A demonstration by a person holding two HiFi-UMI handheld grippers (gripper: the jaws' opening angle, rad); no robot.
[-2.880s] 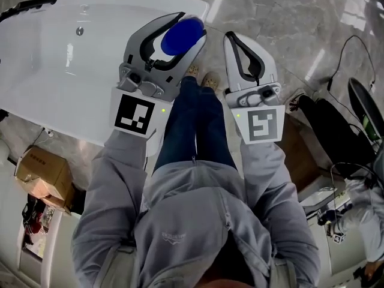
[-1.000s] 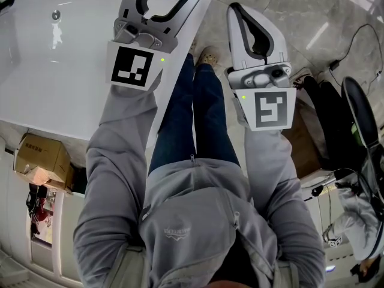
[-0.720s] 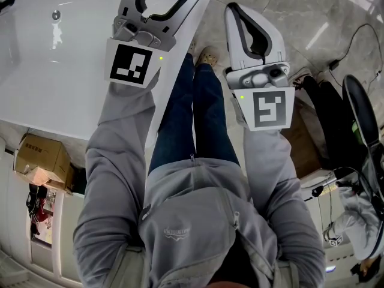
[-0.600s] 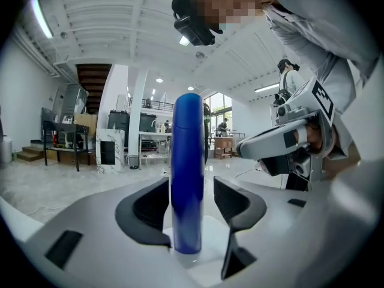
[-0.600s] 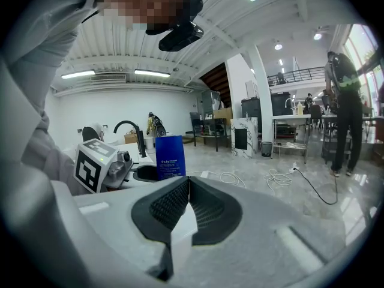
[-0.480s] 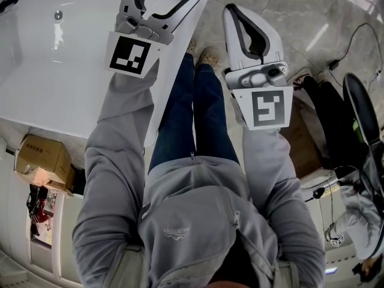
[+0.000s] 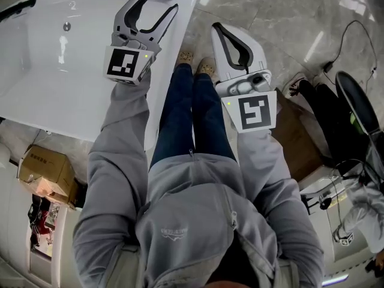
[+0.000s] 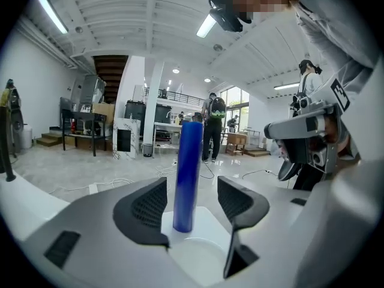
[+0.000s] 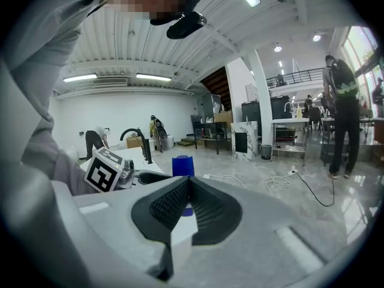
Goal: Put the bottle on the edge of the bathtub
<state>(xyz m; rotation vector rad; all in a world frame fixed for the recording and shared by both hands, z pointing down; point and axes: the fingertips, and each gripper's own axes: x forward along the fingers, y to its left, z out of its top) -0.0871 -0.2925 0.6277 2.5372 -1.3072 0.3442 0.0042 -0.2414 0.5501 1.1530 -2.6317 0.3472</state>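
Bottle (image 8: pixel 187 173) upright on bathtub (image 7: pixel 183 17) rim between left gripper (image 7: pixel 161 2) jaws, which have just been opening, pads clear; pull straight back, don't clip it. Right gripper (image 9: pixel 185 188) jaws closed, empty.

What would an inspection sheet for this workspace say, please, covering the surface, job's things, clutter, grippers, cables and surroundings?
Surface: white bathtub with a broad flat rim.
Job's things: blue bottle upright on the bathtub's corner edge.
Clutter: cardboard box on the floor beside the bathtub.
Grippers: left gripper jaws have just been opening and stand apart either side of the bottle, not touching it; right gripper jaws together, nothing between them.
Cables: white cable coiled loose on the floor.
Surroundings: marble floor, open hall, person with backpack.
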